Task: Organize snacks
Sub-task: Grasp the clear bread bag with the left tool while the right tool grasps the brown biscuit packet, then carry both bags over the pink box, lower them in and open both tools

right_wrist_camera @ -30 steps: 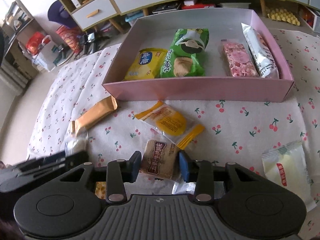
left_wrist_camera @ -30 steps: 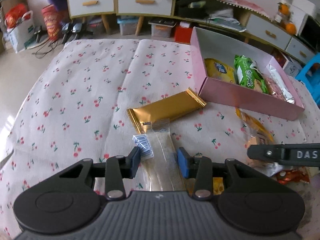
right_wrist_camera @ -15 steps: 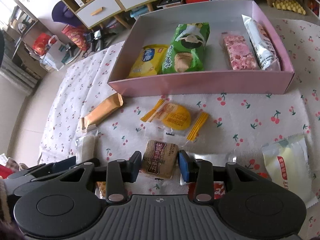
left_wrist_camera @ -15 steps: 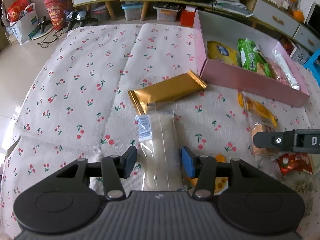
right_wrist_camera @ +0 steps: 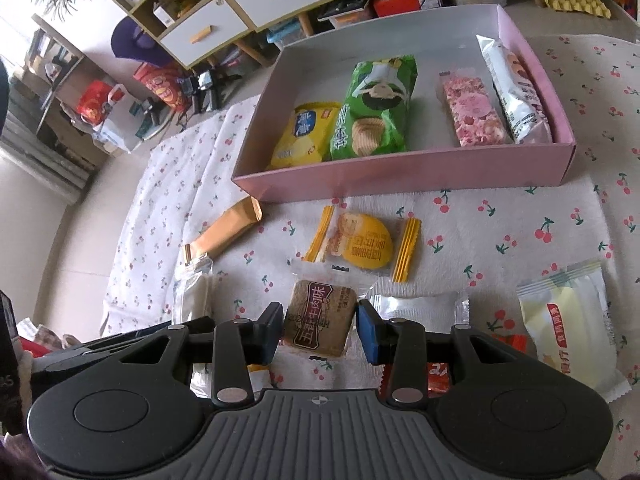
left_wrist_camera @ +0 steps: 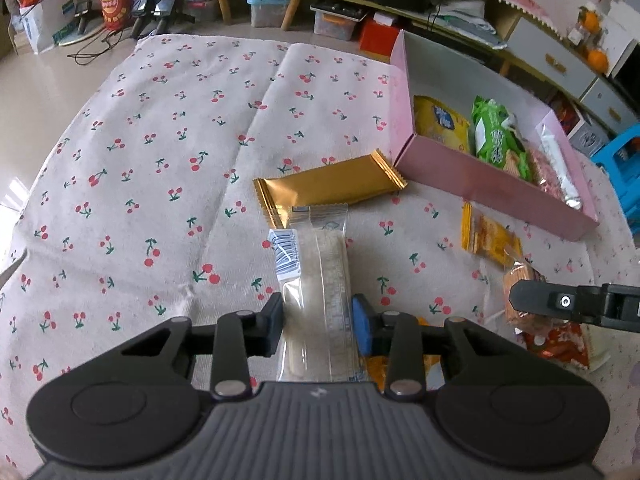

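Observation:
A pink box (right_wrist_camera: 400, 168) holds a yellow packet (right_wrist_camera: 304, 136), a green chips bag (right_wrist_camera: 376, 108), a pink bar (right_wrist_camera: 472, 112) and a white packet (right_wrist_camera: 516, 92). My left gripper (left_wrist_camera: 318, 326) is shut on a clear-wrapped pale snack bar (left_wrist_camera: 324, 280) and holds it above the cloth. My right gripper (right_wrist_camera: 320, 330) is shut on a brown square biscuit pack (right_wrist_camera: 320, 322), lifted off the table. The box also shows in the left wrist view (left_wrist_camera: 492, 188), at the right.
A gold bar (left_wrist_camera: 328, 190) lies beside the box's near corner. A yellow round-cake packet (right_wrist_camera: 364, 244), a silver packet (right_wrist_camera: 416, 308), a pale yellow packet (right_wrist_camera: 568, 324) and orange wrappers (left_wrist_camera: 560, 344) lie on the cherry-print cloth (left_wrist_camera: 140, 160). Drawers and clutter stand behind.
Both grippers have risen and pulled back with their snacks held. The pale bar has come up off the cloth in the left gripper; the biscuit pack is lifted in the right.

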{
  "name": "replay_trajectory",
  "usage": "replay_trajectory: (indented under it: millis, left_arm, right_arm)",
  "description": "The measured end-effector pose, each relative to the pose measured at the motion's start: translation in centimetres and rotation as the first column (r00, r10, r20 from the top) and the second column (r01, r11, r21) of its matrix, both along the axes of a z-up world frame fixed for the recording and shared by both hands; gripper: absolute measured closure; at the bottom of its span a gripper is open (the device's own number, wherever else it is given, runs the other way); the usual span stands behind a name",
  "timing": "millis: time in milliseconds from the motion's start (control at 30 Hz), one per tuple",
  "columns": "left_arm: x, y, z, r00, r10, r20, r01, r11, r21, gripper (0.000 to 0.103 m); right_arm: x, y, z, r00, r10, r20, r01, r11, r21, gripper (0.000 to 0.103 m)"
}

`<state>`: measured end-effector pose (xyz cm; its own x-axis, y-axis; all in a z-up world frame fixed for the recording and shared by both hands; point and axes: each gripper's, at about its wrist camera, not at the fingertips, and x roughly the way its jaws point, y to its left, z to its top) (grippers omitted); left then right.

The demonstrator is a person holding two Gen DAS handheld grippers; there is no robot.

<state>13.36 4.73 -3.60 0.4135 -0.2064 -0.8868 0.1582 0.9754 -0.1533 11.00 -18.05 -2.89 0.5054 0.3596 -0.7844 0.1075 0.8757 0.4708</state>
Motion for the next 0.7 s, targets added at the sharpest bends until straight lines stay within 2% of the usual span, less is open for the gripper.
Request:
replay_trajectory:
  millis: [700]
  left_arm:
    - [0.3, -0.5, 2.1, 0.999, 0.022, 0.023, -0.020, 0.994, -0.105, 0.071]
  right_arm:
    - [-1.2, -3.6, 2.2, 0.995, -0.088, 0.044, 0.086, 0.996, 0.039, 0.065]
